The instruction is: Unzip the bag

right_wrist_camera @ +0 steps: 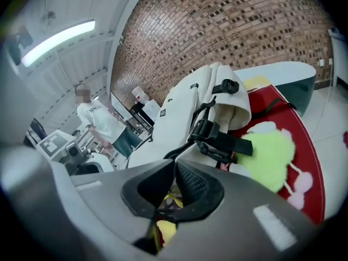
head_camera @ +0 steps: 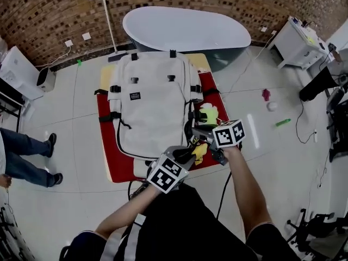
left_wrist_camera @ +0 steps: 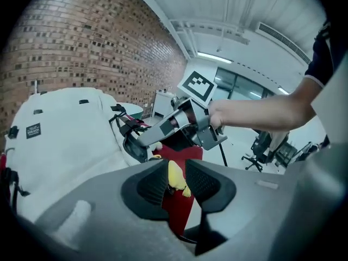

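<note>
One bag (head_camera: 149,105), one red mat (head_camera: 122,166), one bathtub (head_camera: 187,29), one lime plush toy (head_camera: 208,114), one yellow tag (left_wrist_camera: 176,179). Two grippers: left gripper (left_wrist_camera: 175,165), right gripper (right_wrist_camera: 174,165). Right of the mat, three small floor items: pink scrap (head_camera: 266,94), white ball (head_camera: 272,106), green stick (head_camera: 283,123). One bystander (head_camera: 24,154).

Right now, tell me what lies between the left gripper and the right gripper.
A small yellow object. The left gripper view shows it between the open jaws of the left gripper, with the right gripper beyond.

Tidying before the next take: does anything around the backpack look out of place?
The white backpack lies flat on the red mat, nothing spilled. Right of the mat, three small things lie loose on the floor: a pink object, a white ball, a green stick.
</note>
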